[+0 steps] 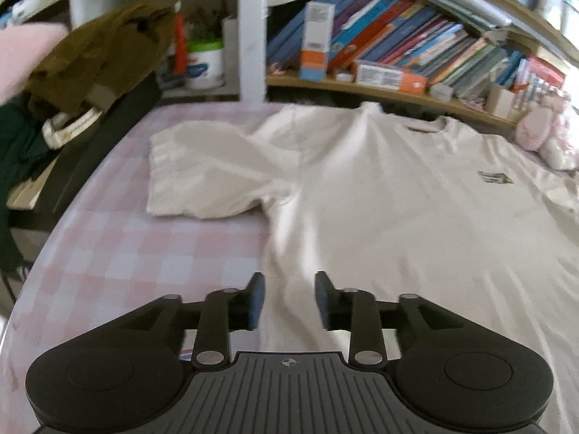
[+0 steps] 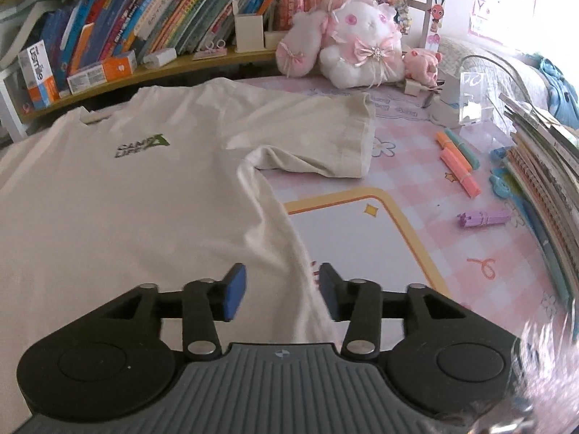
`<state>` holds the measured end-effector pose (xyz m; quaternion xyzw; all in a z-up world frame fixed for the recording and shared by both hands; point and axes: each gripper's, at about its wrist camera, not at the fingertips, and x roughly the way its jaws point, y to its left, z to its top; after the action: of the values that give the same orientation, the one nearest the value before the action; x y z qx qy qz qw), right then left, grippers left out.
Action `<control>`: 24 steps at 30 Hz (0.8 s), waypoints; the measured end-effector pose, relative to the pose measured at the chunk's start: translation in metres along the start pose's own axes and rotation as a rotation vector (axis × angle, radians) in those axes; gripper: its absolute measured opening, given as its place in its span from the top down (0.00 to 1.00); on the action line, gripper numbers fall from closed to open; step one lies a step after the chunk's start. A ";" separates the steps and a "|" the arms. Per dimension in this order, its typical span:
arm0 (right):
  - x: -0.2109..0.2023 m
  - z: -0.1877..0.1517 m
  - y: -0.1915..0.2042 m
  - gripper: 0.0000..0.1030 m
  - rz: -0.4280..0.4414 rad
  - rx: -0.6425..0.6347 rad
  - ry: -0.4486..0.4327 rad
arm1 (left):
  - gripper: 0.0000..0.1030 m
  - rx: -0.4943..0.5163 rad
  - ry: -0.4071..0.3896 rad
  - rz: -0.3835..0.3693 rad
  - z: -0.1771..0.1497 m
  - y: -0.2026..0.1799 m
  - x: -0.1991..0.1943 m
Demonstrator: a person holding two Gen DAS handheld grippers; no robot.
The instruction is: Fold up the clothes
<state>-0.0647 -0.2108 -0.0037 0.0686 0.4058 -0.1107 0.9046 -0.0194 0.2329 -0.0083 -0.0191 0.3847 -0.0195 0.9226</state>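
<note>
A white T-shirt [image 1: 380,199] lies face up and spread flat on a pink checked table, a small green logo on its chest. In the left wrist view its left sleeve [image 1: 202,177] lies spread out to the side. My left gripper [image 1: 288,298] is open and empty, just above the shirt's lower left side edge. The shirt also shows in the right wrist view [image 2: 119,202], with its right sleeve [image 2: 315,141] laid out. My right gripper [image 2: 278,291] is open and empty, straddling the shirt's lower right side edge.
A bookshelf [image 1: 398,47] runs along the far edge. Dark clothes [image 1: 94,58] pile at the far left. A plush rabbit [image 2: 354,43], highlighter pens [image 2: 459,162], a purple block [image 2: 485,218] and a stack of books [image 2: 542,181] sit to the right.
</note>
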 end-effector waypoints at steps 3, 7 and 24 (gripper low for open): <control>-0.005 0.000 0.007 0.38 0.004 0.022 -0.006 | 0.39 0.023 -0.025 -0.013 0.000 -0.012 -0.007; -0.010 0.002 0.013 0.36 0.004 0.026 -0.014 | 0.29 0.063 -0.037 -0.023 -0.001 -0.024 -0.007; 0.019 0.026 -0.017 0.31 0.081 0.040 0.011 | 0.23 0.031 -0.040 0.129 0.004 -0.052 -0.024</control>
<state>-0.0380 -0.2356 -0.0015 0.1034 0.4054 -0.0818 0.9046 -0.0347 0.1822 0.0144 0.0195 0.3665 0.0345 0.9296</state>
